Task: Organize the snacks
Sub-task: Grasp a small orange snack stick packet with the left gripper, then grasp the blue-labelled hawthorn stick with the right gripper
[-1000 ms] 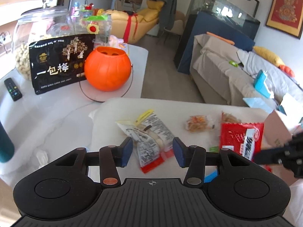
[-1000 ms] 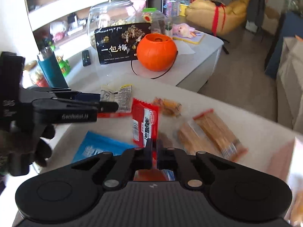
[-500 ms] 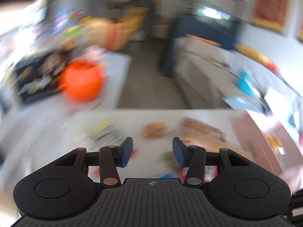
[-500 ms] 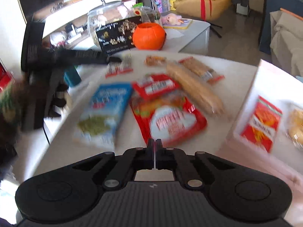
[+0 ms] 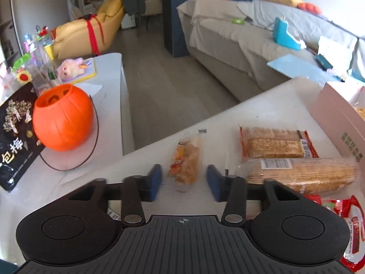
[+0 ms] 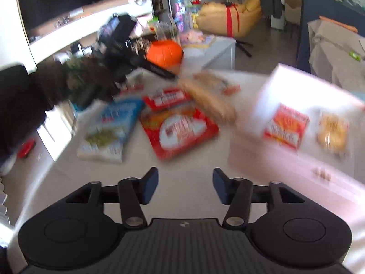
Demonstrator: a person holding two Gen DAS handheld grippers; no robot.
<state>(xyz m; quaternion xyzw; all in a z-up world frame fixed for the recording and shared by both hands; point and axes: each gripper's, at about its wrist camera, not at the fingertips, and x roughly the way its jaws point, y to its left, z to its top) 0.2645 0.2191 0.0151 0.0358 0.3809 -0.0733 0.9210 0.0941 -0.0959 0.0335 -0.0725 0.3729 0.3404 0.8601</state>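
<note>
1. Pink box (image 6: 280, 86) is the biggest thing on the white table (image 5: 269, 105), sitting at the right edge with a red pack (image 6: 286, 126) and a yellow pack (image 6: 333, 132) already in it. The right-wrist view is smeared, so I'd judge a drop toward it could clip the wall or miss.
2. Loose snacks are crowded: big red bag (image 6: 182, 130), blue-white bag (image 6: 109, 130), long cracker sleeve (image 5: 303, 174) touching the cracker pack (image 5: 273, 143). A sloppy reach could drag a neighbour along.
3. Small orange snack packet (image 5: 186, 162) lies just ahead of my left gripper (image 5: 184, 181), jaws wide, nothing held — slick film could slide out on closing.
4. Right gripper (image 6: 185, 186) is also spread wide and empty — with both tools over one table, I'd watch for a collision.
</note>
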